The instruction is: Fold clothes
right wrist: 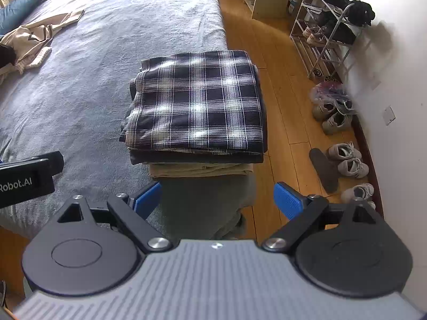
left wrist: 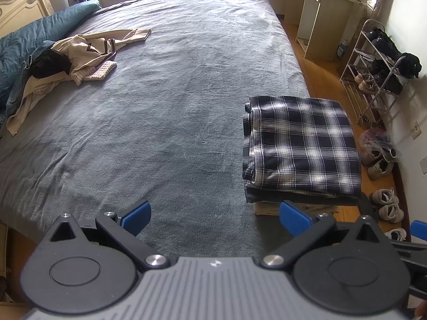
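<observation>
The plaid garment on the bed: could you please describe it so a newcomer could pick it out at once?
Start from the grey bed and go to the edge nearest the wooden floor, where a small stack of folded clothes sits. The plaid garment is its top layer, folded into a neat square. Its navy-and-white check sets it apart from the plain dark and tan layers beneath and the crumpled beige pile across the bed.

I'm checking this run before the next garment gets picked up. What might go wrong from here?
1. The folded stack sits at the bed's edge above the floor; a nudge could tip it off.
2. The unfolded pile is tangled, so the open left gripper or right gripper might grab several garments at once.
</observation>
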The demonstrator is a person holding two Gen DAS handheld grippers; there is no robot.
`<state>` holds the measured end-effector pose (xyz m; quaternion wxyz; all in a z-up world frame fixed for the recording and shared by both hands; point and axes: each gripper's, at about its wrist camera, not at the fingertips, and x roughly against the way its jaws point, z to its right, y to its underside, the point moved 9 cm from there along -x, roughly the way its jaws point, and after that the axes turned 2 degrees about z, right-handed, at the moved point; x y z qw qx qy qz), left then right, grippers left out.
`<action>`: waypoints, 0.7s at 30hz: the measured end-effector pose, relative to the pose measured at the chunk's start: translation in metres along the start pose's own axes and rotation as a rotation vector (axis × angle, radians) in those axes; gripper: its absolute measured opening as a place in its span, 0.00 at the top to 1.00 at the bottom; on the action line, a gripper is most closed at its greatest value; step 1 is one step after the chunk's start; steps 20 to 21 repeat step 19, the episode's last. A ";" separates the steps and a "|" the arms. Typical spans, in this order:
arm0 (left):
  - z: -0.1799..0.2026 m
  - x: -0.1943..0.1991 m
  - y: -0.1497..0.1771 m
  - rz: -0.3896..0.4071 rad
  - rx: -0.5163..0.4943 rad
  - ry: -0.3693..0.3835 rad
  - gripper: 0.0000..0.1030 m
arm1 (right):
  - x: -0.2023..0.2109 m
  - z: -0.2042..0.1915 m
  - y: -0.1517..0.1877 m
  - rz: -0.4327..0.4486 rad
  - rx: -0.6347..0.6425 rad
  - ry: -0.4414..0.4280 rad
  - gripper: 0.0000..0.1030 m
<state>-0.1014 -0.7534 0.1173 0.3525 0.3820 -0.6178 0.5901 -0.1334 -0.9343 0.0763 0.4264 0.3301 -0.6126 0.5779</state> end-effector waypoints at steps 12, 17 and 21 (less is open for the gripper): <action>0.000 0.001 0.000 0.001 0.002 -0.002 0.00 | 0.000 0.000 0.000 0.002 0.003 -0.001 0.11; 0.001 0.000 0.001 0.000 -0.001 0.000 0.00 | 0.000 0.001 0.000 0.001 0.002 -0.001 0.11; 0.003 0.000 0.001 -0.002 -0.003 0.002 0.00 | 0.000 0.002 0.000 0.000 0.000 -0.001 0.11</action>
